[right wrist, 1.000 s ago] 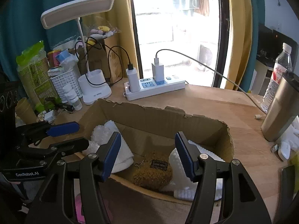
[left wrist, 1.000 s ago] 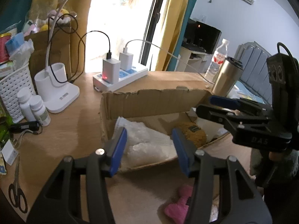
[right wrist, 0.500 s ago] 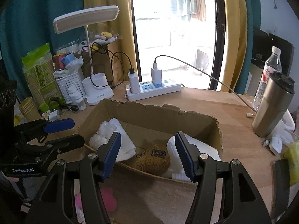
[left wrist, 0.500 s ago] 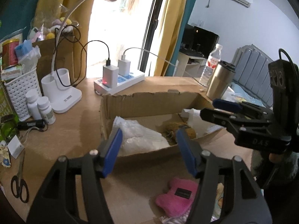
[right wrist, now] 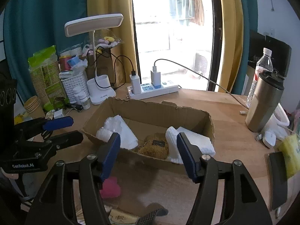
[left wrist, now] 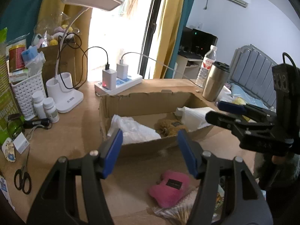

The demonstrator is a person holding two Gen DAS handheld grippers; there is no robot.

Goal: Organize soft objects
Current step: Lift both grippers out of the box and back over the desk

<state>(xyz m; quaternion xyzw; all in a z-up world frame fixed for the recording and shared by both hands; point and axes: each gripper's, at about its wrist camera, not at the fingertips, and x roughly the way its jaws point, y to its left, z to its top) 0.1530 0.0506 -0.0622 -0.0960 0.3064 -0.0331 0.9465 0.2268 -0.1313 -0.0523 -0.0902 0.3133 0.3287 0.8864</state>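
Both grippers are hovering wide open and empty: left gripper (left wrist: 150, 153), right gripper (right wrist: 148, 153). Just below them, a pink plush (left wrist: 169, 187) is lying on the wooden desk (left wrist: 65, 131) outside the cardboard box (right wrist: 159, 110), whose long axis is running left-right. A power strip (right wrist: 155, 90) and tumbler (right wrist: 264, 103) are crowding its far side.

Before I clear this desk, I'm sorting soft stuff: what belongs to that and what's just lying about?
Job:
cardboard box
white cloths
brown plush
pink plush

Lying about:
desk lamp
power strip
steel tumbler
scissors
pill bottles
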